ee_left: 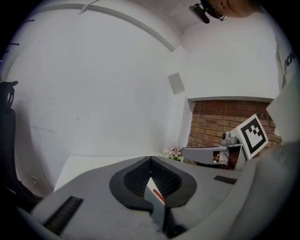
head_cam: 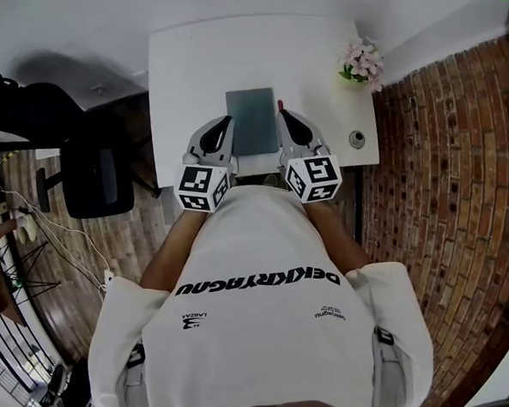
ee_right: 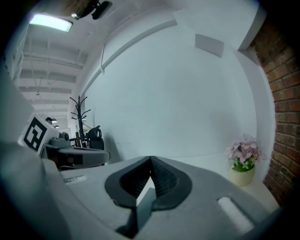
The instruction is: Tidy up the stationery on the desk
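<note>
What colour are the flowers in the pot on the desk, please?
Pale pink flowers; they show best in the right gripper view.

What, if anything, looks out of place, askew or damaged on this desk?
Nothing stands out. The grey notebook lies flat and roughly square to the white desk, and the potted flowers stand upright at its far right corner. No spill or damage shows.

Desk (head_cam: 194,66) beyond the notebook (head_cam: 252,121) lies open; flowerpot (head_cam: 361,64) blocks the far-right corner.
</note>
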The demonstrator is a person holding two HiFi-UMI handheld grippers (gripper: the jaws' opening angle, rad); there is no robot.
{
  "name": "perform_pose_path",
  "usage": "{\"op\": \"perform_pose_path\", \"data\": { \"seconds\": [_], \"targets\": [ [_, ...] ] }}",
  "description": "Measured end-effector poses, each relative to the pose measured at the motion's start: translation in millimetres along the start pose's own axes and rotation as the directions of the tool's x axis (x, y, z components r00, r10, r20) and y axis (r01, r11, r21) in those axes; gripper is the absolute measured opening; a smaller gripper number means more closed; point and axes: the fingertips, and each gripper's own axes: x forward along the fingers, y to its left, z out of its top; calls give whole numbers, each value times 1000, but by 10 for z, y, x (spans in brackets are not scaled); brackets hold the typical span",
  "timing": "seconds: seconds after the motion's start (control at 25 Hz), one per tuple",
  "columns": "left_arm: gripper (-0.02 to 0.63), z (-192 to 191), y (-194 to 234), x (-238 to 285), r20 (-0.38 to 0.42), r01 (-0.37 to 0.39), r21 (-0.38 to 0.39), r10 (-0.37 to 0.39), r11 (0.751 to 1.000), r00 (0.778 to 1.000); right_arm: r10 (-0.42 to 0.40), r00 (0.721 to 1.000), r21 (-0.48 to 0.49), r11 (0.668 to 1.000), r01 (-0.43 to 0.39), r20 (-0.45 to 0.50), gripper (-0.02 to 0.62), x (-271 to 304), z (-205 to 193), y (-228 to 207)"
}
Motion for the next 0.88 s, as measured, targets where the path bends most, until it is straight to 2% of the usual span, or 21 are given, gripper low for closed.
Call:
{"op": "perform_pose_path", "data": {
  "seconds": [0.2, 0.88],
  "targets": [
    [-2, 4, -24, -8, 12, -6, 42, 6, 999, 1000, -4, 1000, -7, 1000, 4, 5, -3, 0, -9, 1],
    [-2, -53, -53, -32, 2, -15, 45, 15, 999, 1000, -18, 1000, -2, 1000, 18, -6, -3, -65, -61, -63]
  ]
}}
